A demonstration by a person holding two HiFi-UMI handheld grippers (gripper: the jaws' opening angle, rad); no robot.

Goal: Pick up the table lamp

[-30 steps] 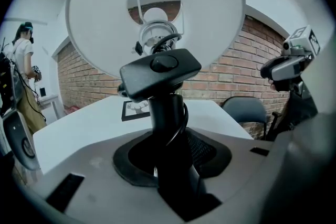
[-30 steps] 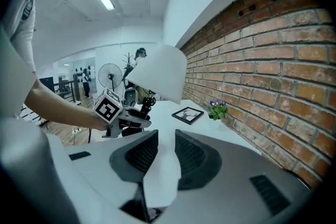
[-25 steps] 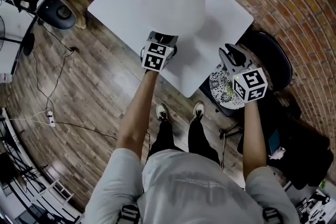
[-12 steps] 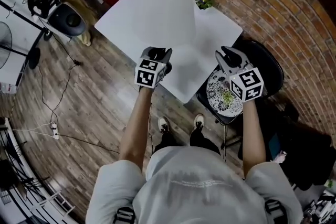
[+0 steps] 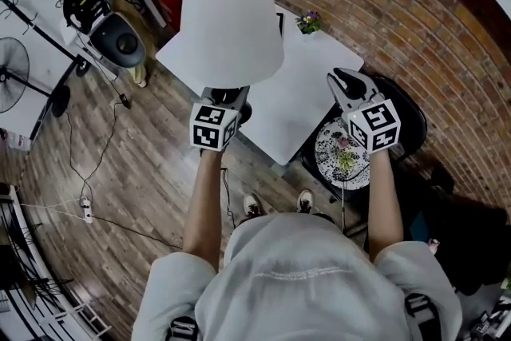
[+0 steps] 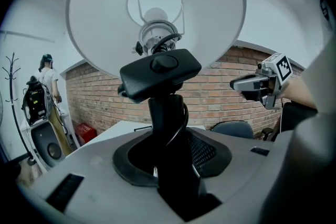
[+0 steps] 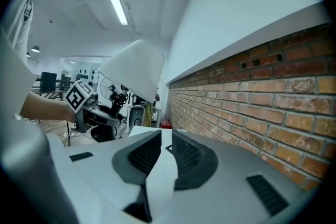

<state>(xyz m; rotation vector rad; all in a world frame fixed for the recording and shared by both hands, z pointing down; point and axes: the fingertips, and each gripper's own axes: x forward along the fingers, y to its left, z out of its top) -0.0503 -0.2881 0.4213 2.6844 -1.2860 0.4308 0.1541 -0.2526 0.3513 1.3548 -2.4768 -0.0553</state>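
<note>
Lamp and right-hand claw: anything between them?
Nothing solid: the head view shows only bare white table between the lamp, gripped by the left gripper, and the right gripper.

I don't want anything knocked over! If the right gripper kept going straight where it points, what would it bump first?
Probably the little flower pot near the brick wall: the right gripper aims over the white table toward it. It may pass above it; height is unclear.
</note>
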